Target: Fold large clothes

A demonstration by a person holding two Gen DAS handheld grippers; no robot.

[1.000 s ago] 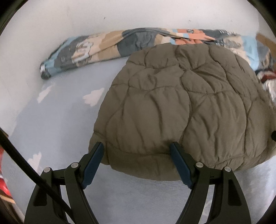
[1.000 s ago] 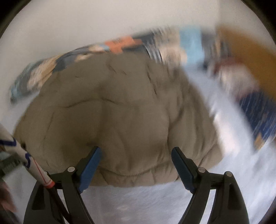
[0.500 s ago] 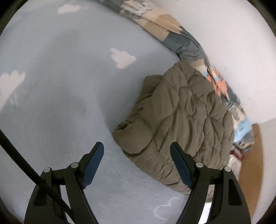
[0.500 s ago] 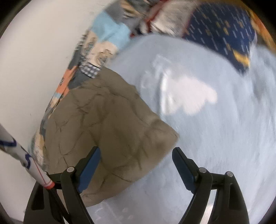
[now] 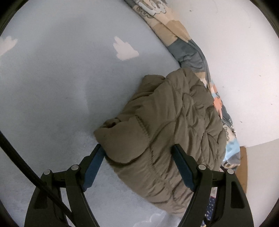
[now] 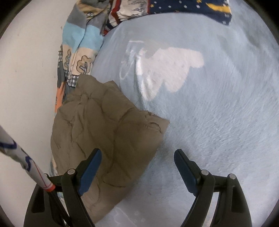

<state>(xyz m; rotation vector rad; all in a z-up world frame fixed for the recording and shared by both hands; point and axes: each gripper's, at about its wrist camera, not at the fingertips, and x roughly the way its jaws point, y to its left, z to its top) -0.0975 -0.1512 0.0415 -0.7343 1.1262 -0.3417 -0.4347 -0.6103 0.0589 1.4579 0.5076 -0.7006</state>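
An olive-brown quilted puffer jacket (image 5: 167,125), folded into a thick bundle, lies on a pale blue fleecy bed cover with white cloud shapes (image 5: 57,83), up against a rumpled patchwork blanket in grey, beige, light blue and orange (image 5: 184,43) that runs along the foot of a white wall (image 5: 235,61). In the left wrist view the left tongs (image 5: 137,160) stand wide, their blue-padded fingers (image 5: 92,167) on either side of the jacket's near corner; the left pad sits just beside the fabric and the right pad lies over it, with no squeeze visible. In the right wrist view the right tongs (image 6: 137,167) also stand wide and hold nothing: the left finger is over the jacket's (image 6: 108,136) lower part, the right finger over the bare bed cover (image 6: 218,122), with the jacket's free corner between them and farther away. The patchwork blanket (image 6: 78,52) lies beyond the jacket, and a navy cloth with yellow and white marks (image 6: 191,7) sits at the far edge of the bed.
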